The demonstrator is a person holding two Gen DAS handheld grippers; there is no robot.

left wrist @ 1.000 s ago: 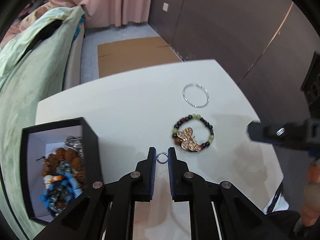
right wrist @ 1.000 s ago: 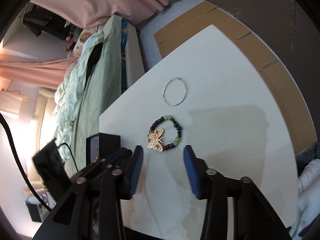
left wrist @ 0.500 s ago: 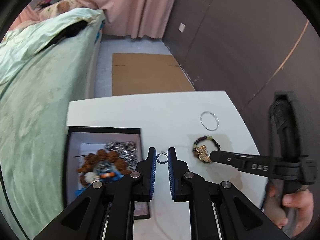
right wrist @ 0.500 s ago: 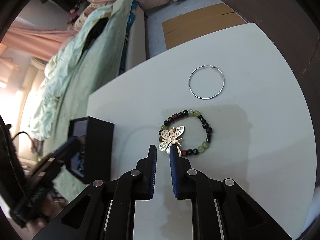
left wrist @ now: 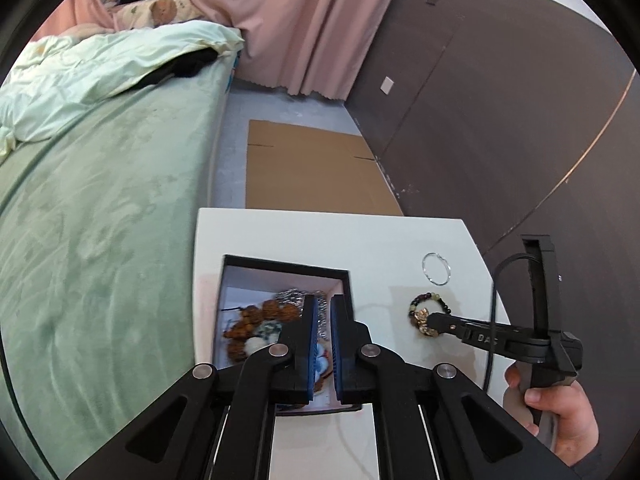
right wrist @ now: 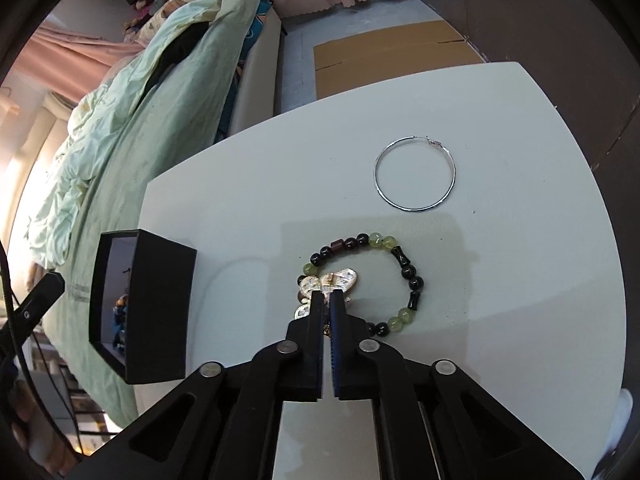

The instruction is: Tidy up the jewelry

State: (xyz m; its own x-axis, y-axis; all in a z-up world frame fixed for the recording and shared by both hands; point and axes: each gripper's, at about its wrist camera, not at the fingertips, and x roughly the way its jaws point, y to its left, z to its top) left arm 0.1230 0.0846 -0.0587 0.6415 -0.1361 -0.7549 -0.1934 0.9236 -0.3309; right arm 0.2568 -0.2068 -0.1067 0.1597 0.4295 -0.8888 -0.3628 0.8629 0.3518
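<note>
White, smooth-topped table [left wrist: 320, 232] with rounded corners, standing beside a bed [left wrist: 100, 200] under a rumpled pale green cover; flat brown cardboard [left wrist: 312, 172] on the grey floor beyond the far edge, and pink pleated curtain [left wrist: 300, 20] behind. Near the table's left edge, an open black rectangular box [left wrist: 286, 266] with stiff matte walls and a white lining, holding a tangle of jewelry: knobbly brown beads [left wrist: 256, 320], a heap of silver chain [left wrist: 296, 296], and some blue and white pieces too jumbled to tell apart. Directly above that box, the left gripper [left wrist: 322, 300], black arms ending in flat blue ribbed pads, drawn almost together with only a thin slit between and nothing visible in it. Toward the right side of the table, a beaded bracelet [right wrist: 416, 280] lying flat in a loose circle, made of glossy black rounds, translucent green rounds, a few black bamboo-shaped tubes and dark red barrels. Resting on its near-left arc, a gold butterfly ornament [right wrist: 340, 278] with sparkling stone-set wings; cannot tell whether attached to the bracelet or lying loose on it. Clenched on that butterfly, the right gripper [right wrist: 326, 294], pads pinching the body of the ornament at table level. Gripped around the right gripper's handle, a bare hand [left wrist: 560, 412], with a black cable looping up beside it. Beyond the bracelet, near the far right corner and apart from it, a thin silver wire hoop [right wrist: 416, 209], perfectly round with a small clasp, flat on the surface.
</note>
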